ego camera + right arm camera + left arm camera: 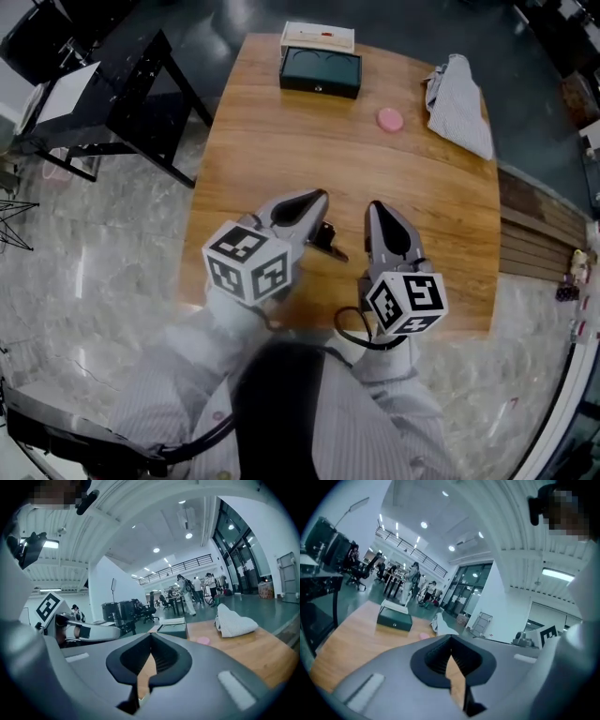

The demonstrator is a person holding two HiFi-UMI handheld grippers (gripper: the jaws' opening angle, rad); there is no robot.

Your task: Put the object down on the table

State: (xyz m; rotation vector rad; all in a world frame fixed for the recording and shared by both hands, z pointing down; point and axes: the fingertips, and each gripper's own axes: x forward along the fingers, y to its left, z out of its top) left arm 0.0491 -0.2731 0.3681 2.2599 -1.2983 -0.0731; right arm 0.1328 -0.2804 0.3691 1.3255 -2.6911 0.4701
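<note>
Left gripper [450, 639]: closed, the jaw tips meeting with nothing between them, only wood grain showing behind the gap lower down.
Right gripper [151, 635]: closed as well and empty, jaws together at the tips.
Where the two sit: low over the near end of the worktop [281, 159], far from the dark green box [320, 70]. They are side by side with a strip of bare wood between, and both noses point up toward the box.
Marker cubes: one on the back of each gripper, nearest the person; the left one [248, 264] is a touch farther from the box's side than the right one [406, 303].
Dark green box: at the far edge of the worktop, lid standing open with its pale inside showing.
Pink disc [390, 119]: lying flat on the wood, right of the box and a little nearer the person, clear of everything.
Striped cloth [459, 108]: a crumpled heap farther right of the box, beyond the disc, reaching the worktop's right edge.
Task object: neither gripper holds anything; disc, cloth and box all rest on the worktop, and which of them is meant I cannot tell.
Sleeves [169, 394]: pale striped fabric, running from the bottom edge up to both grippers.
Black frame [141, 94]: standing on the pale marbled floor, left of the box and off the worktop.
</note>
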